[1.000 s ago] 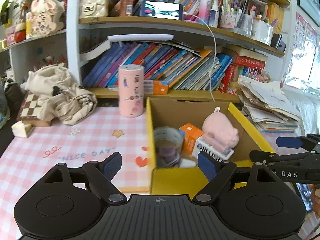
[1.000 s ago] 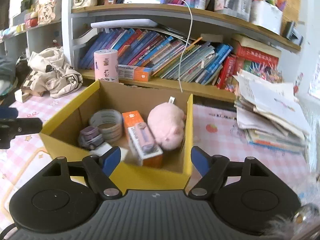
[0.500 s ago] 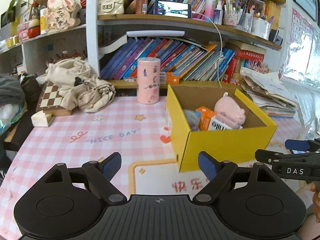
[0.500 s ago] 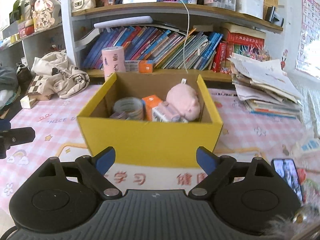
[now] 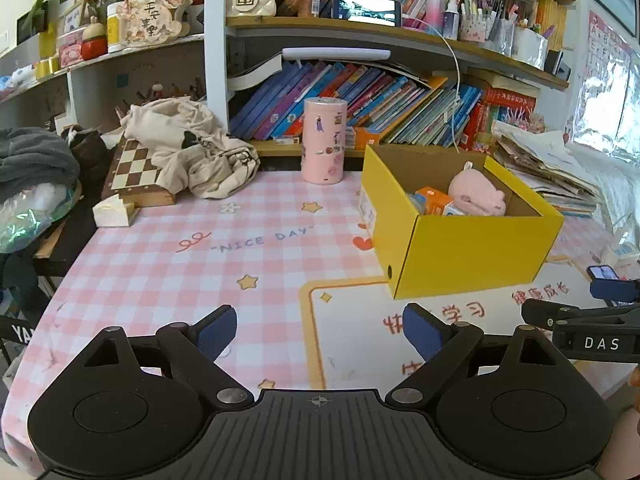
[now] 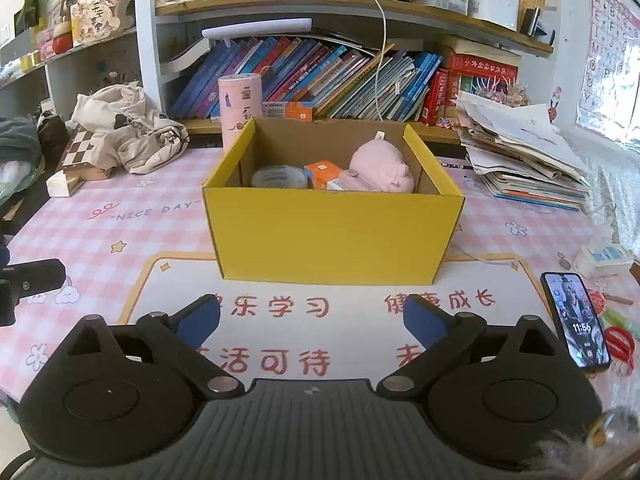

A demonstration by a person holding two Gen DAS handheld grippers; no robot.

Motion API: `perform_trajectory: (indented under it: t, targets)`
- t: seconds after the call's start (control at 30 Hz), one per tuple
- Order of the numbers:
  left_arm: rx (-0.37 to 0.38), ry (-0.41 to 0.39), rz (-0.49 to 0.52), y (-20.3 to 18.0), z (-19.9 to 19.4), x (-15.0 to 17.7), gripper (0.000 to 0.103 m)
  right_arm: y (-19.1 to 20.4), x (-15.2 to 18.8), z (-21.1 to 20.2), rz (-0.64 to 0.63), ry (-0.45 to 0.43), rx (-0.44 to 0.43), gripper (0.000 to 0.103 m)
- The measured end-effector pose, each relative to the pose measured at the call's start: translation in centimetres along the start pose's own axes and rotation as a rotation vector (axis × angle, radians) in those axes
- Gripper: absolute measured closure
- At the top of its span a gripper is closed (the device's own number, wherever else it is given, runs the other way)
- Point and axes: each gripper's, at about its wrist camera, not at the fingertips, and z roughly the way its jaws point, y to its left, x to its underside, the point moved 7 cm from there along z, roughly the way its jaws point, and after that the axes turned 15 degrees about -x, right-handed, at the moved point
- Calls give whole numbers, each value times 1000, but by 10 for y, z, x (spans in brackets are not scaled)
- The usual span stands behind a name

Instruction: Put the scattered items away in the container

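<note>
A yellow cardboard box [image 6: 332, 236] [image 5: 472, 248] stands on the pink checked table mat. Inside it lie a pink plush pig [image 6: 382, 166] [image 5: 476, 194], an orange carton [image 6: 322, 172] [image 5: 432, 200] and a grey tape roll [image 6: 278, 176]. My right gripper [image 6: 310, 316] hovers in front of the box, well short of it, its jaws opening with nothing between them. My left gripper [image 5: 320, 328] hangs over the mat to the box's left front, jaws also opening and empty. The right gripper's fingers [image 5: 580, 316] show at the left wrist view's right edge.
A pink cylinder [image 5: 324, 140] stands behind the box by the bookshelf. A chessboard [image 5: 136, 168] under a crumpled cloth bag [image 5: 188, 148] lies back left. A phone [image 6: 576, 320] and a red ring lie on the right, a paper stack [image 6: 520, 152] beyond.
Both grippers have drawn back from the box, which now looks smaller and farther. The right jaws have spread wider; the left ones slightly.
</note>
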Motion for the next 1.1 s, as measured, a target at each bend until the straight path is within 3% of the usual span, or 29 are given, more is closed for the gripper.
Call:
perform_trajectory:
  t: [0.53,1.1]
  targets:
    - [-2,21,25,32,-9,23,8,42,26,-5,-2,23,7,0]
    - [-5,46,31,47,-8,33,4,60,28,-14,-39,34,25,0]
